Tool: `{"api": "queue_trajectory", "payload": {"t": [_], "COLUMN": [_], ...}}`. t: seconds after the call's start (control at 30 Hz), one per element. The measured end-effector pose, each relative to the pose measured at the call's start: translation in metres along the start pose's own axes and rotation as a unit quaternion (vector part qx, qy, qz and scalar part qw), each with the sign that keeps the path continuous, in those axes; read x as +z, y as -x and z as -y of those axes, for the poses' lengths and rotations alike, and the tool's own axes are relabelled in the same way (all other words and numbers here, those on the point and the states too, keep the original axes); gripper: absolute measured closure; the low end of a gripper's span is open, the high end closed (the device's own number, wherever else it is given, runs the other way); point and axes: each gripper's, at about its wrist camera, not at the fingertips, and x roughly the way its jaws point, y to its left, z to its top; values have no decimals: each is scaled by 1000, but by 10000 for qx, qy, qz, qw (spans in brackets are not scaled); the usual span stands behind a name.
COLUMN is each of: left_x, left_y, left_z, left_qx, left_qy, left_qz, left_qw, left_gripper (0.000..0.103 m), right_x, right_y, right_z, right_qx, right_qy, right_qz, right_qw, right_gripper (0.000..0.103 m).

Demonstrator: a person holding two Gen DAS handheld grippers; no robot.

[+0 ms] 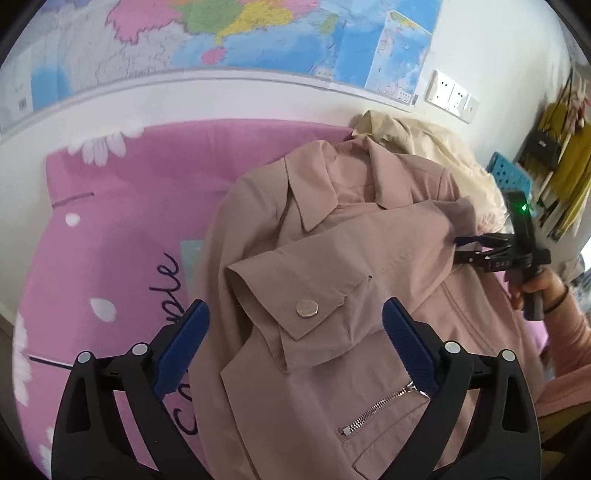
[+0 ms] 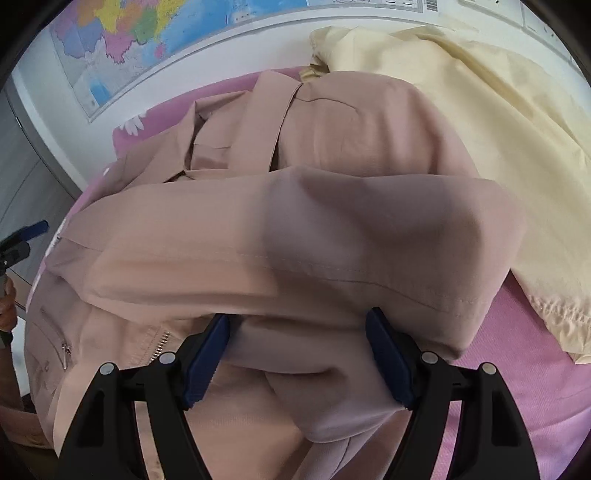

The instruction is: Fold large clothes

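Observation:
A dusty-pink jacket (image 1: pixel 369 258) lies on the pink bedspread (image 1: pixel 129 221), collar toward the wall. One sleeve is folded across its chest, and the cuff with a silver snap button (image 1: pixel 307 308) lies between my left gripper's fingers. My left gripper (image 1: pixel 295 347) is open above that cuff and holds nothing. My right gripper (image 2: pixel 297 354) is open, its blue pads on either side of the sleeve's upper fold (image 2: pixel 295 240). It also shows in the left wrist view (image 1: pixel 469 245) at the jacket's right shoulder.
A cream-yellow garment (image 2: pixel 498 129) lies crumpled beside the jacket toward the wall. A map (image 1: pixel 240 33) and wall sockets (image 1: pixel 450 94) are on the wall behind. A blue crate (image 1: pixel 508 171) and yellow items stand at the far right.

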Motion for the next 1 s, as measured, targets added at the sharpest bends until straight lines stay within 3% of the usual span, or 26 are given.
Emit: {"api": "queue_trajectory", "payload": {"t": [0.17, 0.23, 0.3, 0.33, 0.4, 0.43, 0.57, 0.63, 0.67, 0.7, 0.73, 0.9, 1.0], "left_x": [1, 2, 5, 7, 13, 17, 26, 24, 22, 20, 18, 16, 18], "left_y": [-35, -48, -61, -65, -68, -67, -58, -62, -63, -63, -61, -39, -22], "left_z": [9, 13, 16, 16, 15, 14, 17, 15, 15, 14, 13, 8, 3], "left_qx": [-128, -126, 67, 104, 190, 260, 656, 652, 759, 937, 1088, 881, 701], "left_qy": [-156, -224, -272, -294, -219, -212, -341, -387, -459, -517, -571, -491, -376], "left_qz": [-499, -645, -727, -711, -627, -575, -301, -486, -533, -518, -465, -223, -14], "left_qw": [9986, 9976, 9970, 9970, 9976, 9978, 9968, 9959, 9946, 9929, 9913, 9947, 9968], "left_gripper": [10, 18, 48, 69, 89, 94, 93, 69, 59, 43, 35, 18, 16], "right_x": [1, 0, -1, -2, -2, -2, 2, 5, 7, 8, 9, 13, 11], "right_y": [2, 4, 6, 7, 12, 15, 34, 41, 40, 39, 35, 9, 14], "right_z": [-5, -6, -6, -6, -6, -6, -13, -18, -20, -21, -20, 8, 24], "right_qx": [2, 43, 72, 107, 194, 246, 388, 469, 465, 460, 377, 150, 385], "right_qy": [72, 45, 22, 9, -4, -12, 81, 177, 200, 232, 223, -354, -892], "right_qz": [-46, -34, -18, -11, 32, 55, 301, 441, 469, 466, 452, 196, 199], "right_qw": [10000, 10000, 10000, 9999, 9998, 9997, 9988, 9978, 9976, 9976, 9980, 9991, 9951], "right_gripper": [24, 23, 23, 23, 23, 23, 23, 23, 22, 22, 22, 26, 29]}}
